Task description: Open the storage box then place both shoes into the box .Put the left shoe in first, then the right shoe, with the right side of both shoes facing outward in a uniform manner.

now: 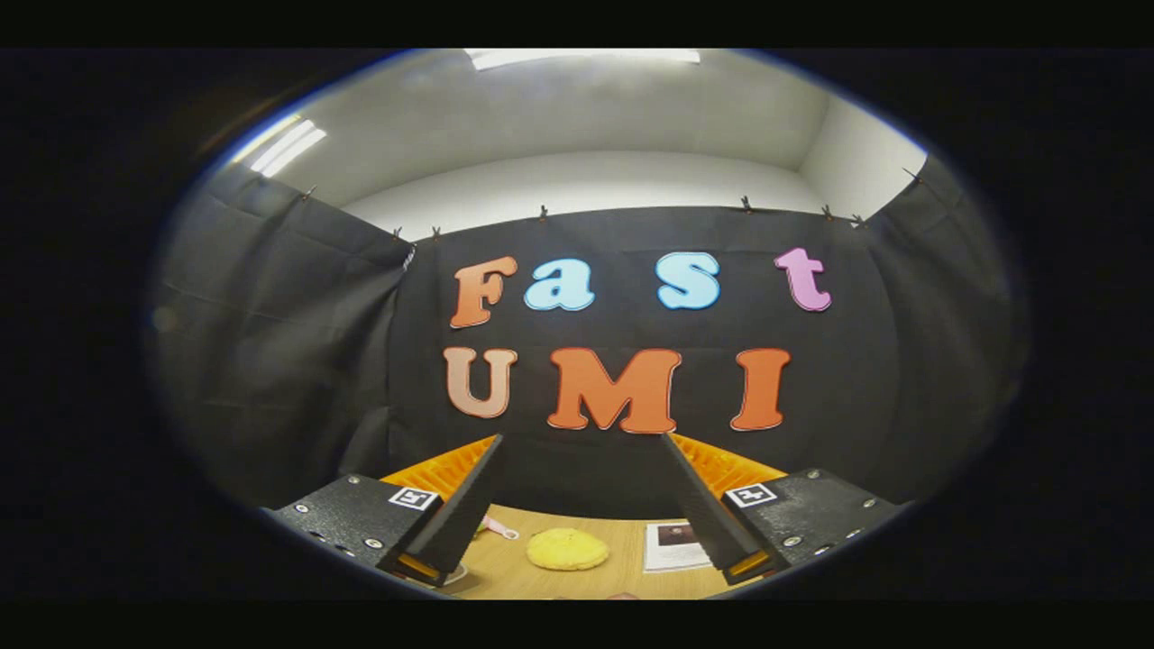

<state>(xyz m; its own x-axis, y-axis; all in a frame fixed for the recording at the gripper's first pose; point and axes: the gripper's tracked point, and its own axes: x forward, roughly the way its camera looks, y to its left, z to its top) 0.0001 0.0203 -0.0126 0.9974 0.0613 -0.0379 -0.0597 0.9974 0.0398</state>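
1. On the left hangs the black cloth wall [270, 351] of the booth, pinned up by small clips along its top edge, with a ceiling light [287, 146] glowing above it
2. The claw [581, 446] is raised and tilted upward, aimed at the cloth wall rather than down at the counter [514, 572]; its two fingers [469, 505] stand wide apart with nothing held between them, so it is open and empty
3. Just by the left finger, low on the wooden counter, a small pink object [499, 528] pokes out; too little of it is visible to say what it is
4. Between the fingers and below their tips, a yellow round pad [567, 549] lies flat on the counter, apart from both fingers
5. Right of the pad, close to the right finger, a sheet of paper [674, 546] with a dark picture on it lies on the counter
6. I cannot spot the storage box or either shoe from this angle, so I cannot tell where they stand
7. Above the cloth wall runs a pale wall and ceiling with a second light panel [584, 57], and further to the right the black cloth carries on
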